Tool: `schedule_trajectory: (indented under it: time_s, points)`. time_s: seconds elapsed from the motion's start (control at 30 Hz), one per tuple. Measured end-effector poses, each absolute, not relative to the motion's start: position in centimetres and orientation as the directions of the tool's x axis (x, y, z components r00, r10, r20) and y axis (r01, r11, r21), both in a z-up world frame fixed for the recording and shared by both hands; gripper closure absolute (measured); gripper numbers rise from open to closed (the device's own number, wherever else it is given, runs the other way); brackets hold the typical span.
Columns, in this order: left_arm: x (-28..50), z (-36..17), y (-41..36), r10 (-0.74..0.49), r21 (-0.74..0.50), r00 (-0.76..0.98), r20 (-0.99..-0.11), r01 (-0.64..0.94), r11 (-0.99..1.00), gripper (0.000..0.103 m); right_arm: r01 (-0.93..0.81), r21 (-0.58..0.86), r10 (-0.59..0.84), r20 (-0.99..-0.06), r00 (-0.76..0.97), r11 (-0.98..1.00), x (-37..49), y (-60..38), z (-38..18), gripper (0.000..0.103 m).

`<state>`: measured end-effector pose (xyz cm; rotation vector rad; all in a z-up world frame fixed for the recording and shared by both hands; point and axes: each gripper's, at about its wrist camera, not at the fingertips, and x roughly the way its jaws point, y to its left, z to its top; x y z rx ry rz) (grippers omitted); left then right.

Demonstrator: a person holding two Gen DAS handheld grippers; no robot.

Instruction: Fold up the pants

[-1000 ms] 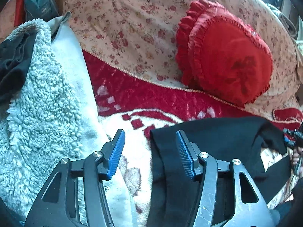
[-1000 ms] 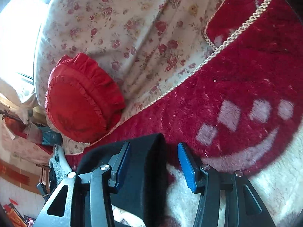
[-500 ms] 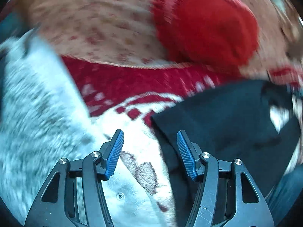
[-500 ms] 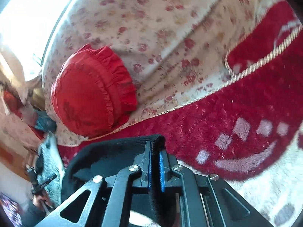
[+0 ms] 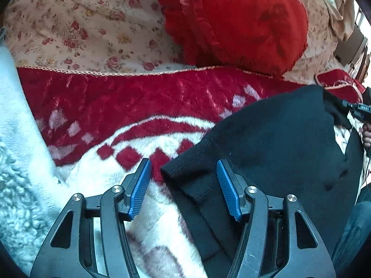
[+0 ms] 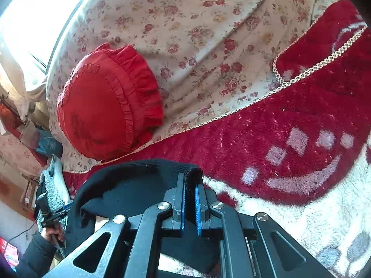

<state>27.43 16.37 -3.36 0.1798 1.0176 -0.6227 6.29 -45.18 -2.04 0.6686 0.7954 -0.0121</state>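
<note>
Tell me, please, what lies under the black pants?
The black pants lie on a red and white plush blanket, which shows all around them. Whatever is directly beneath the fabric is covered and cannot be seen.

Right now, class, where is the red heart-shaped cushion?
The red heart-shaped cushion leans on the floral cover behind the red blanket, top right in the left wrist view, beyond the black pants.
</note>
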Motion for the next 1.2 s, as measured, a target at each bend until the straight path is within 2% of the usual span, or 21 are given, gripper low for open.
schedule_trajectory:
  time_s: [0.07, 0.1, 0.13, 0.27, 0.5, 0.6, 0.73, 0.87, 0.93, 1.03, 1.07, 1.1, 1.13, 1.2]
  points:
    - [27.3, -3.2, 16.2, -0.412, -0.144, 0.379, -0.829, 0.567, 0.811, 0.068, 0.25, 0.545, 0.23, -0.665, 0.71, 0.8, 6.3, -45.1, -2.0, 0.097]
    - [27.2, -3.1, 16.0, -0.401, -0.123, 0.392, -0.828, 0.571, 0.811, 0.083, 0.25, 0.546, 0.229, -0.663, 0.712, 0.8, 6.2, -45.1, -1.9, 0.097]
    - [26.7, -2.9, 15.6, -0.392, -0.095, 0.406, -0.826, 0.585, 0.805, 0.09, 0.252, 0.546, 0.227, -0.662, 0.714, 0.799, 6.2, -45.2, -1.8, 0.097]
    - [25.4, -2.0, 15.1, -0.339, -0.001, 0.477, -0.811, 0.577, 0.816, 0.096, 0.253, 0.551, 0.22, -0.651, 0.726, 0.795, 6.2, -45.2, -1.5, 0.097]
    - [19.9, 4.4, 14.7, -0.329, 0.116, 0.653, -0.682, 0.541, 0.833, 0.098, 0.176, 0.48, 0.196, -0.626, 0.755, 0.859, 5.2, -44.0, 0.9, 0.097]
    - [16.1, 6.6, 14.1, -0.358, 0.151, 0.683, -0.636, 0.566, 0.811, 0.098, 0.1, 0.421, 0.2, -0.61, 0.767, 0.902, 3.3, -42.8, 2.6, 0.097]
    - [11.1, 6.7, 16.2, -0.403, 0.084, 0.682, -0.61, 0.562, 0.823, 0.098, -0.002, 0.337, 0.215, -0.595, 0.774, 0.942, -1.7, -40.7, 4.5, 0.097]
    - [8.4, 3.1, 19.1, -0.395, -0.004, 0.647, -0.652, 0.519, 0.855, 0.098, -0.057, 0.244, 0.206, -0.643, 0.738, 0.968, -7.3, -38.3, 4.0, 0.097]
    - [7.4, 0.6, 20.9, -0.409, -0.101, 0.607, -0.681, 0.476, 0.874, 0.098, -0.059, 0.194, 0.178, -0.683, 0.709, 0.979, -9.3, -37.8, 2.7, 0.097]
    - [6.6, -1.6, 22.2, -0.405, -0.178, 0.577, -0.709, 0.409, 0.895, 0.097, 0.0, 0.141, 0.106, -0.742, 0.662, 0.99, -10.8, -38.8, 0.7, 0.096]
    - [6.3, -1.9, 22.6, -0.396, -0.189, 0.579, -0.713, 0.385, 0.904, 0.095, 0.029, 0.142, 0.09, -0.757, 0.647, 0.989, -11.1, -39.3, 0.2, 0.092]
    - [6.0, -2.1, 23.0, -0.394, -0.217, 0.571, -0.72, 0.353, 0.91, 0.085, 0.06, 0.156, 0.085, -0.773, 0.628, 0.986, -11.2, -39.9, -0.2, 0.092]
    - [5.7, -2.3, 23.5, -0.4, -0.249, 0.561, -0.725, 0.328, 0.911, 0.079, 0.102, 0.157, 0.061, -0.785, 0.616, 0.982, -11.3, -40.4, -0.5, 0.09]
    - [5.4, -2.3, 24.1, -0.423, -0.312, 0.55, -0.72, 0.288, 0.906, 0.059, 0.157, 0.155, 0.026, -0.787, 0.616, 0.975, -11.6, -40.9, -0.3, 0.083]
